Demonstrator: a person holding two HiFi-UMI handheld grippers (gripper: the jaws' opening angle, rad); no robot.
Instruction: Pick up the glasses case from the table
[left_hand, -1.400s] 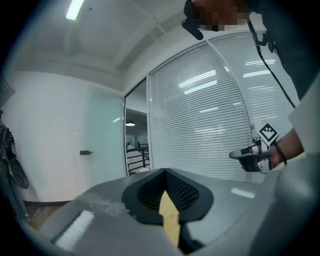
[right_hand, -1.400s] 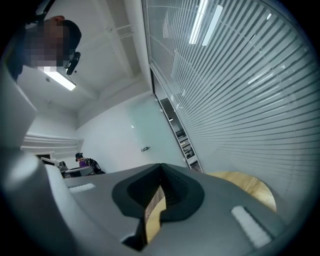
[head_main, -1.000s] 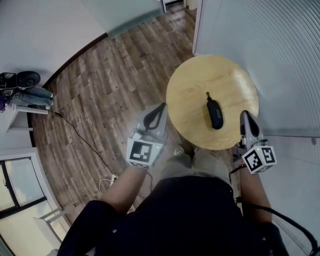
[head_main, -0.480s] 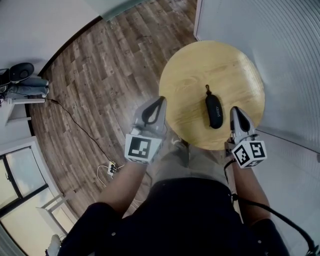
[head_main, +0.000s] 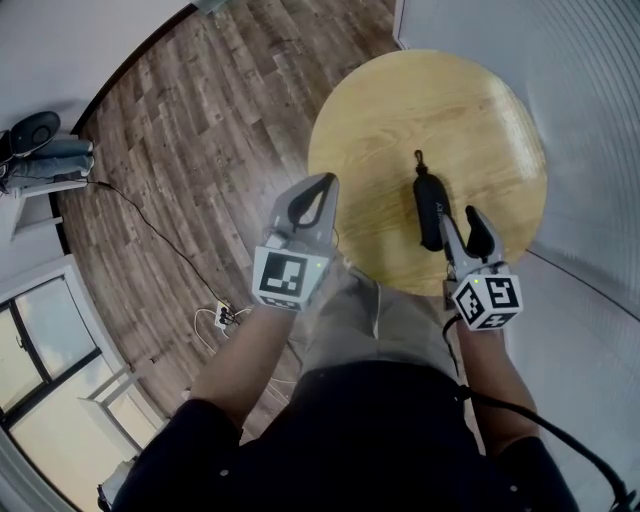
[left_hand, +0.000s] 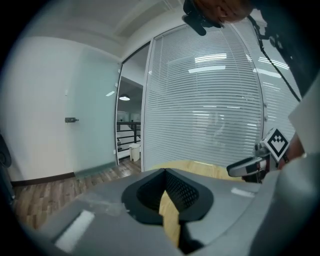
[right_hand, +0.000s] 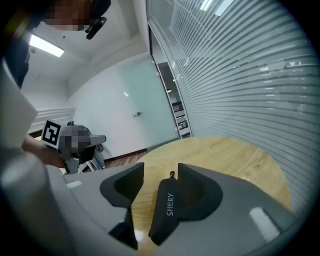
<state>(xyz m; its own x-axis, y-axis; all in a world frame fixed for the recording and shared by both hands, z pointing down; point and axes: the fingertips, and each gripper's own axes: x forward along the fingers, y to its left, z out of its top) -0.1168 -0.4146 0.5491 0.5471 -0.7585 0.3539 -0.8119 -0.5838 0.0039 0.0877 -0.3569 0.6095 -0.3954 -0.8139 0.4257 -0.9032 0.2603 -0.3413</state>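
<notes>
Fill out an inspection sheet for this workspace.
Surface: round wooden table, bare apart from the case.
Job's things: black glasses case lies on the table, between the jaws of the right gripper.
Clutter: nothing seen on the table.
Grippers: left gripper shut and empty, at the table's near-left edge; right gripper's jaws opening around the case, not clamped.
Cables: thin cable across the wood floor to a power strip.
Surroundings: slatted blinds on the right.

Left tool (head_main: 325, 180) jaws together, right tool (head_main: 460, 216) jaws opening astride glasses case (head_main: 428, 205)
</notes>
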